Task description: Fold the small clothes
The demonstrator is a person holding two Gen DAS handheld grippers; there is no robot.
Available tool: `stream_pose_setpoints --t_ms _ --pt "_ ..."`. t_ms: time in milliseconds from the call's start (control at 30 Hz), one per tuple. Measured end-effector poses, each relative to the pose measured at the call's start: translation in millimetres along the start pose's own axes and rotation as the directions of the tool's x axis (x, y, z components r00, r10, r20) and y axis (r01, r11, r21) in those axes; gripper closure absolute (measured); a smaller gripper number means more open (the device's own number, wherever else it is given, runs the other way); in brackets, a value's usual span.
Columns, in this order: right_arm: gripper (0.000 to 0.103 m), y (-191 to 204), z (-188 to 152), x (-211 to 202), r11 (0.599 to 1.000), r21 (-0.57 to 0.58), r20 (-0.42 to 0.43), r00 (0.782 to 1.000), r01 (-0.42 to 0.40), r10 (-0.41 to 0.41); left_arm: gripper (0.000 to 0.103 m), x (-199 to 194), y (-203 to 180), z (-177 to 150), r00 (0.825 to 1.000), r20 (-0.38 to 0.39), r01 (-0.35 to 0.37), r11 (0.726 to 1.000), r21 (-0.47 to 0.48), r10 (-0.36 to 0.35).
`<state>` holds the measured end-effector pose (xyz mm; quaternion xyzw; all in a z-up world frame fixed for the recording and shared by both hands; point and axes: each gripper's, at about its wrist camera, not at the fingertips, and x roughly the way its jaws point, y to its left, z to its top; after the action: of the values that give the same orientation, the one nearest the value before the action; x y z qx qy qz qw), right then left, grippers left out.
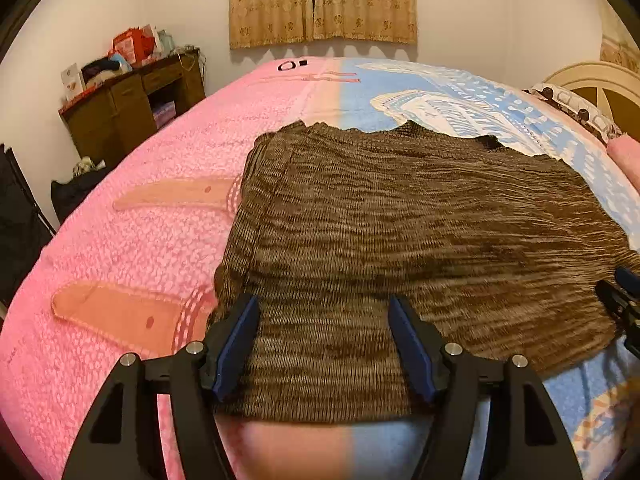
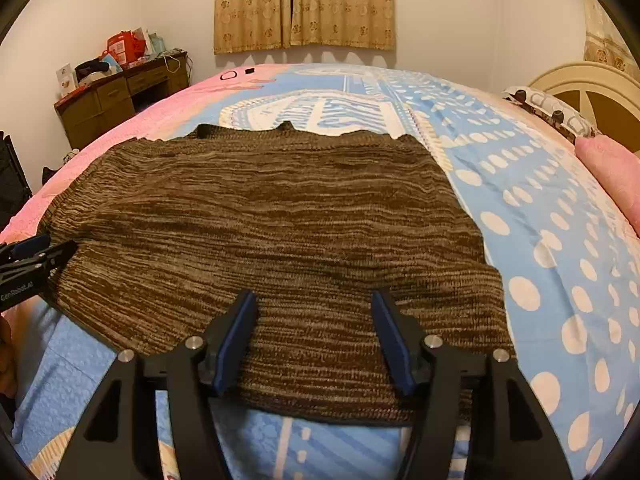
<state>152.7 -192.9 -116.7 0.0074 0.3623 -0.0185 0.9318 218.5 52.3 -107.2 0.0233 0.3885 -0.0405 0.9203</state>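
Left tongs (image 1: 324, 340) spread wide, right tongs (image 2: 314, 336) likewise, side by side, angled downward

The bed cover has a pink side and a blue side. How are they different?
The pink side shows long peach shapes; the blue side shows white dots and stripes. The brown knitted garment covers more of the blue side than of the pink side. Both belong to one bed cover.

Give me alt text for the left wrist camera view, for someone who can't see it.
A brown knitted garment lies spread flat on a bed with a pink and blue bedspread, and the open left gripper sits over its near edge. The right gripper shows at the right edge; a wooden desk and curtains stand behind.
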Motion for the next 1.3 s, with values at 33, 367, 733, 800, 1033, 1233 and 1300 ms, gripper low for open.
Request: stream_pose_setpoints --t_ms 33,367,733,800,1033,1233,1300 --pt "0.04 -0.3 -0.1 -0.2 1.0 0.002 0.001 1.0 -0.003 0.003 0.035 -5.2 2.4 -2.7 1.0 -0.005 0.008 1.0 -0.016 -0.008" --pt "0.03 0.3 -1.0 -0.6 0.999 -0.002 0.004 0.999 -0.033 0.033 0.034 -41.4 66.3 -12.4 0.994 0.09 0.083 0.945 -0.316 -0.057" --pt "0.028 0.5 -0.9 -1.1 0.999 0.004 0.008 0.999 -0.048 0.048 0.028 -15.5 62.7 -17.6 0.992 0.036 0.127 0.935 -0.331 -0.122" --pt "0.028 -0.1 -0.8 -1.5 0.999 0.005 0.009 0.999 -0.052 0.052 0.028 -15.6 71.6 -18.9 0.987 0.049 0.158 0.909 -0.387 -0.151" --pt "0.028 -1.0 -0.7 -1.2 0.998 0.008 0.011 0.998 -0.059 0.059 0.028 -22.7 71.1 -18.6 0.981 0.047 0.189 0.895 -0.404 -0.186" --pt "0.028 -0.9 -0.4 -1.1 0.998 0.011 0.014 0.998 -0.063 0.063 0.028 -23.1 74.1 -33.3 0.975 0.124 0.22 0.841 -0.494 -0.182" --pt "0.028 -1.0 -0.6 -1.3 0.998 0.011 0.014 0.998 -0.063 0.062 0.028 -21.7 76.5 -31.4 0.972 0.126 0.235 0.824 -0.516 -0.198"
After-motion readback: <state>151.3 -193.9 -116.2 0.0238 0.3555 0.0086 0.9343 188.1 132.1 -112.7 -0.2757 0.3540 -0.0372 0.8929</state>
